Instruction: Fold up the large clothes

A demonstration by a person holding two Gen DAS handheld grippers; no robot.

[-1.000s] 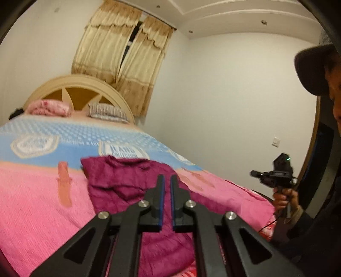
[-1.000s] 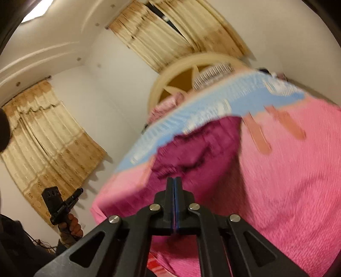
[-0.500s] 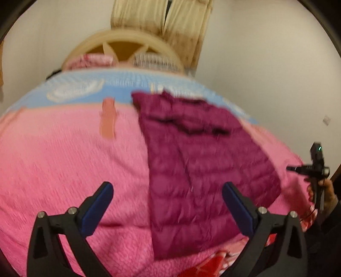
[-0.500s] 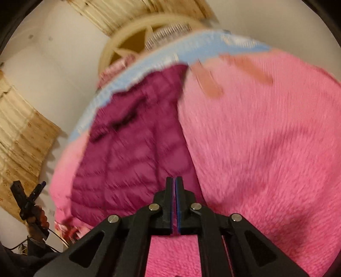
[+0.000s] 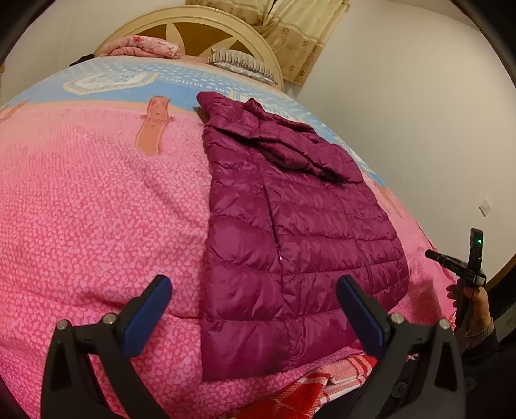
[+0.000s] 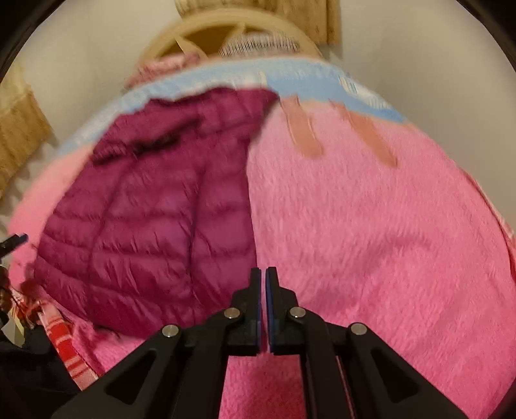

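A magenta quilted puffer jacket (image 5: 290,232) lies flat on the pink bed cover (image 5: 96,209), its hem at the near bed edge and its hood toward the headboard. It also shows in the right wrist view (image 6: 154,225), blurred. My left gripper (image 5: 253,303) is open wide and empty, hovering above the jacket's hem. My right gripper (image 6: 262,283) is shut and empty, above the pink cover just right of the jacket's edge. It also shows at the right of the left wrist view (image 5: 464,261), held in a hand.
The bed has a cream headboard (image 5: 193,29), a pink pillow (image 5: 142,48) and a striped pillow (image 5: 242,64). A red checked sheet (image 5: 306,390) hangs at the near bed edge. A white wall (image 5: 419,112) stands to the right.
My left gripper opened from shut and both grippers tilted down over the bed. The jacket now lies spread flat and closer in both views.
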